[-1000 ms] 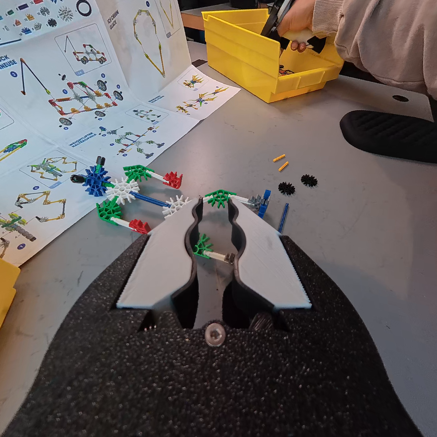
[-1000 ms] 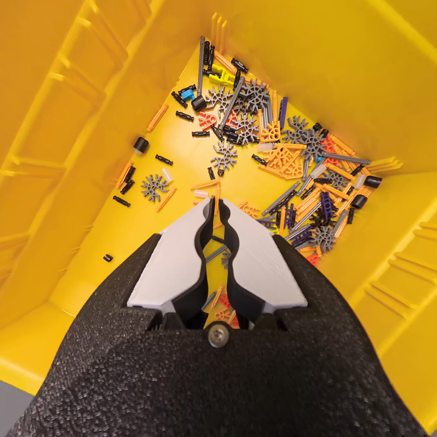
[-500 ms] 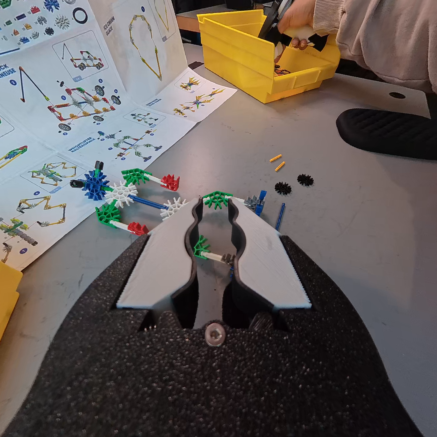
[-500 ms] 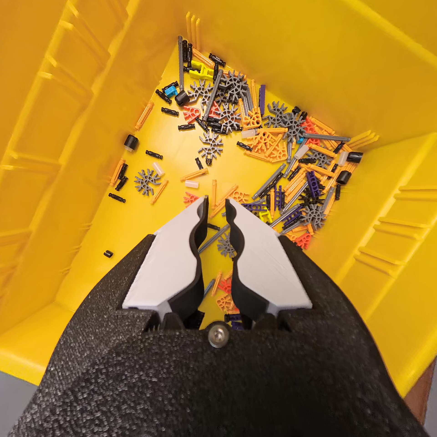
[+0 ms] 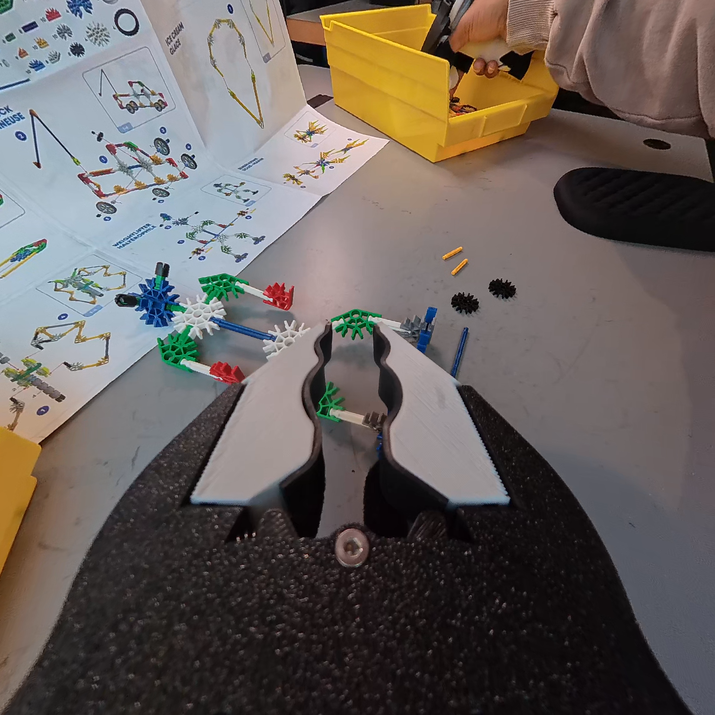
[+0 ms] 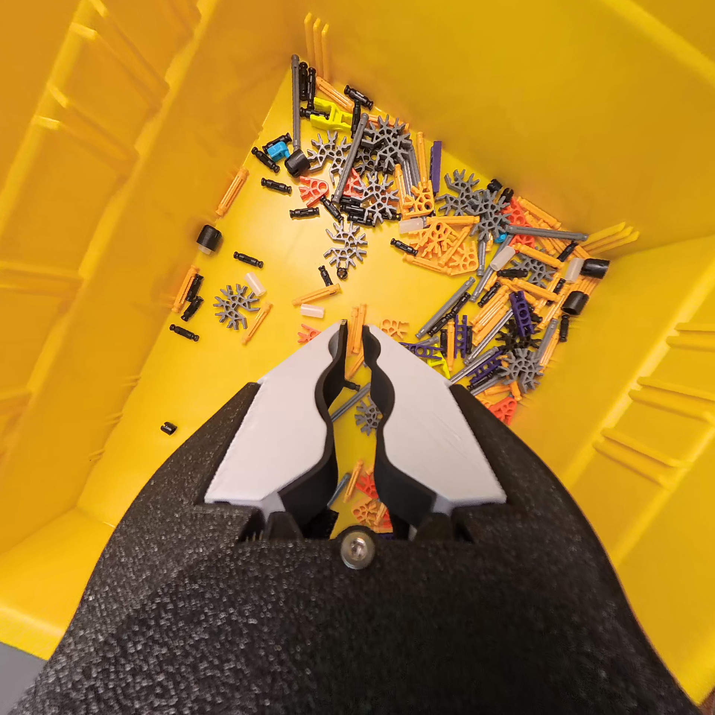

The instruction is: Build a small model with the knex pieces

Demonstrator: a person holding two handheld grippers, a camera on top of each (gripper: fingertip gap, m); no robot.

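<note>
My right gripper (image 6: 353, 329) is pinched on an orange rod (image 6: 355, 329) inside the yellow bin (image 6: 116, 193) w/ loose rods & connectors. Left gripper (image 5: 351, 329) is parted over a green-white piece (image 5: 342, 410) on the worktop (image 5: 580, 387).

Lighting: bright, even, from overhead; soft shadows on table (image 5: 541, 387); mild sheen inside bin (image 6: 503, 96); wide-angle bending at edges; focus sharp.

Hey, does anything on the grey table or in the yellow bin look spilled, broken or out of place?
Nothing looks damaged or spilled. A few loose pieces lie on the grey table: two short orange rods, two black toothed connectors. The yellow plastic bin holds a jumbled heap.
</note>
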